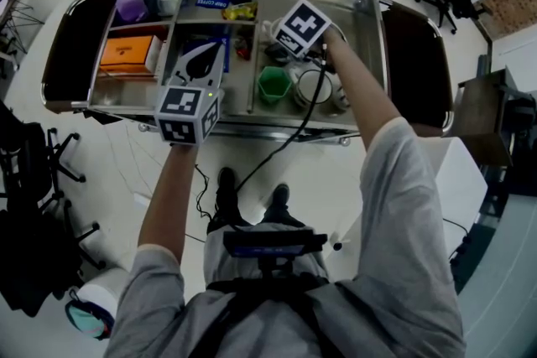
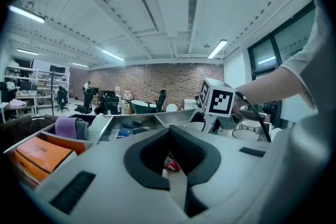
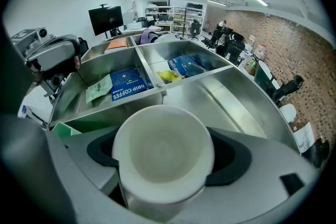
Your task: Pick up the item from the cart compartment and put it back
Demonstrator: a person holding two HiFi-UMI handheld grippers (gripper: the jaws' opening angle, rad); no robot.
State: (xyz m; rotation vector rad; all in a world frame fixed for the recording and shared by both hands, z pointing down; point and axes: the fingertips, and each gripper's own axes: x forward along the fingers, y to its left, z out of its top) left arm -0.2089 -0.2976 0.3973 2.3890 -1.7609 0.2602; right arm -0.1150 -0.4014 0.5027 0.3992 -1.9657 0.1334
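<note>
- Right gripper: clamped on a white cup, held above the cart's right-end compartment.
- Left gripper: jaws together, empty, near the cart's front edge.
- Progress: pick-up apparently done; putting the cup back remains.

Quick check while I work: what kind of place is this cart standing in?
Probably an open-plan lab or workshop office: a brick wall with office chairs at the far end, stocked shelving, and a monitor on a stand.

Brushed shiny metal cart, smooth matt white cup
</note>
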